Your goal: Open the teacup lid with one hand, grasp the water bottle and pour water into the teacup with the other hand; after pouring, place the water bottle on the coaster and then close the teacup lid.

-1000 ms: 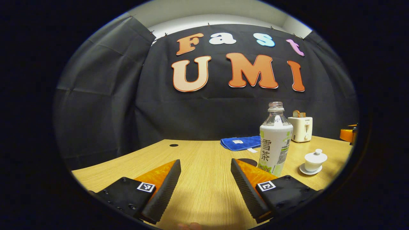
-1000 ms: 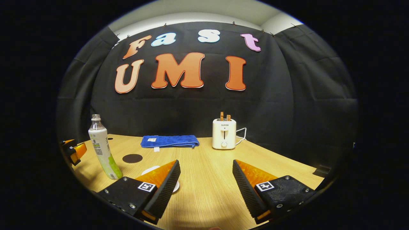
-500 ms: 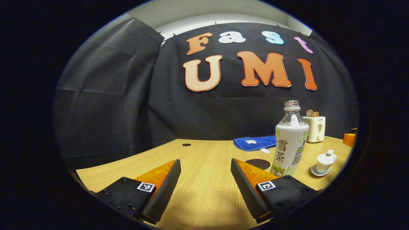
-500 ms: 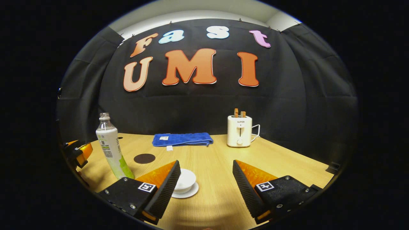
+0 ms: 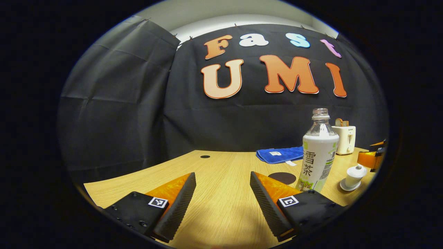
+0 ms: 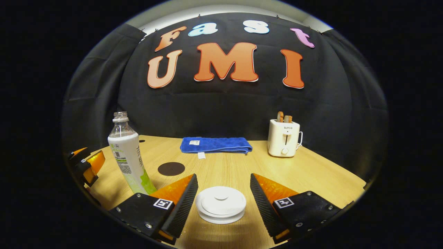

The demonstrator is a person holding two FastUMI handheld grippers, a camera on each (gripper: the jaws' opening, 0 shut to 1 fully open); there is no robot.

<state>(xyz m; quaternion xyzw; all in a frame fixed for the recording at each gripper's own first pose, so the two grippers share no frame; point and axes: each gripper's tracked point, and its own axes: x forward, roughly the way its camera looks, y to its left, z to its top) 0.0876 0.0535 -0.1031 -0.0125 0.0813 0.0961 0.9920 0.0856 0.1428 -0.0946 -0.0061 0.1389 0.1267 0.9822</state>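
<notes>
A white lidded teacup (image 6: 220, 204) on its saucer lies between the fingers of my open right gripper (image 6: 224, 202), which hovers just above it without touching. The uncapped water bottle (image 6: 128, 155) with a white and green label stands upright to its left. Behind it lies the round dark coaster (image 6: 171, 168). In the left gripper view my open left gripper (image 5: 222, 200) holds nothing over bare table; the bottle (image 5: 318, 154) stands just right of its right finger, the coaster (image 5: 282, 177) behind, the teacup (image 5: 353, 172) farther right, with the right gripper (image 5: 372, 157) over it.
A folded blue towel (image 6: 215, 144) lies at the back of the wooden table (image 6: 311, 173). A white toaster (image 6: 283, 137) with two slices stands at the back right. The left gripper (image 6: 84, 166) shows at the far left of the right gripper view.
My right gripper has moved forward and down over the teacup, which now sits between its fingers. My left gripper has drifted slightly left, the bottle shifting right in its view.
</notes>
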